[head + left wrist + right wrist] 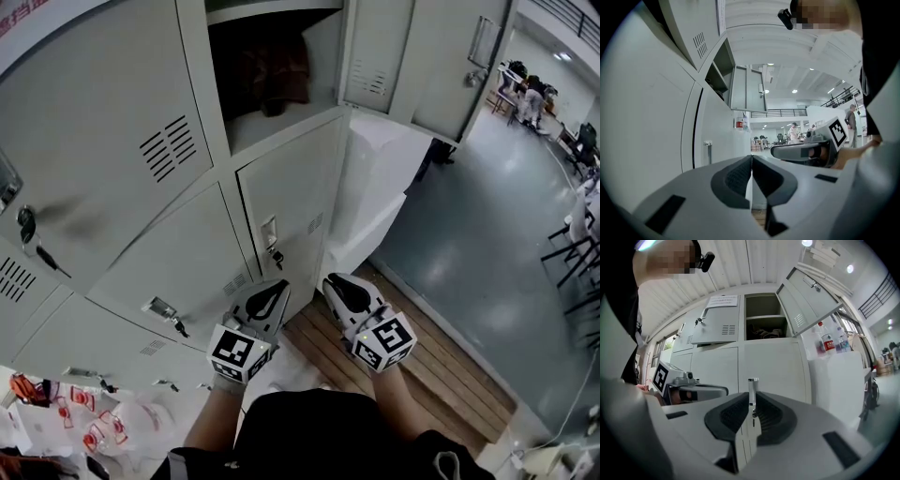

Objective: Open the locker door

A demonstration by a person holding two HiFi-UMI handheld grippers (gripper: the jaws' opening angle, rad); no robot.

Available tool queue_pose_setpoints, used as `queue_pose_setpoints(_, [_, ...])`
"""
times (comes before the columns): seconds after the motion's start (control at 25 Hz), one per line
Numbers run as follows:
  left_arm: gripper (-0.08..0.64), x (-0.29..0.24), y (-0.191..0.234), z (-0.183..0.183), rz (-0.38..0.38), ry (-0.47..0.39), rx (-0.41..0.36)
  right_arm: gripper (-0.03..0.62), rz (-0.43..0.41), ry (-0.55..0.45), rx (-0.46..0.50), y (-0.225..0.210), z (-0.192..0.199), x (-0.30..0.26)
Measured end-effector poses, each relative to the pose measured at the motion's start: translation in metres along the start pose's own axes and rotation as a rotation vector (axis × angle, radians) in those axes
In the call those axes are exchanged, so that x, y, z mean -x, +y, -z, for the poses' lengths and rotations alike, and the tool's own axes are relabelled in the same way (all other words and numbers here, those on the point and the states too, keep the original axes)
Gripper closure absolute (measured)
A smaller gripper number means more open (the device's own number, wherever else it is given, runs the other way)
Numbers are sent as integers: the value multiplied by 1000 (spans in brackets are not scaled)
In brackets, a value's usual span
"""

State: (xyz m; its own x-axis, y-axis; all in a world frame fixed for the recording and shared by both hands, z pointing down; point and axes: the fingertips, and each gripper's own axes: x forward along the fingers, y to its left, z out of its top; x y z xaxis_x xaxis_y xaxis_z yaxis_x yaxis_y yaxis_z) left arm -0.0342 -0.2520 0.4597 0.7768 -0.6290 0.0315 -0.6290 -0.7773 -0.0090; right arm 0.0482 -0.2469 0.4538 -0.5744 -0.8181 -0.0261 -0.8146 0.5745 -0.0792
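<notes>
A bank of grey lockers fills the head view. One upper locker stands open, its door (412,56) swung out to the right, with a dark brown bundle (272,70) on its shelf. Below it is a closed locker door (291,202) with a small metal handle (270,232) and a key (277,258). My left gripper (277,286) and right gripper (331,279) hover side by side just in front of that door, both shut and empty, touching nothing. In the right gripper view the handle (753,389) lines up beyond the right gripper (752,404). The left gripper (751,161) points along the locker fronts.
A white cabinet (375,187) stands right of the lockers, with bottles (826,341) on top. Wooden slats (422,356) lie underfoot. Red-and-white bags (94,422) sit at the lower left. Black chairs (572,244) and people (530,94) are further off on the grey floor.
</notes>
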Motion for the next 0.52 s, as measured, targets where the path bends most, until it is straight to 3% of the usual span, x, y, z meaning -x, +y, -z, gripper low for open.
queue_pose_setpoints(0.52, [535,-1,4,2,2,14,4,535,13,14,-27,-3,9,-2])
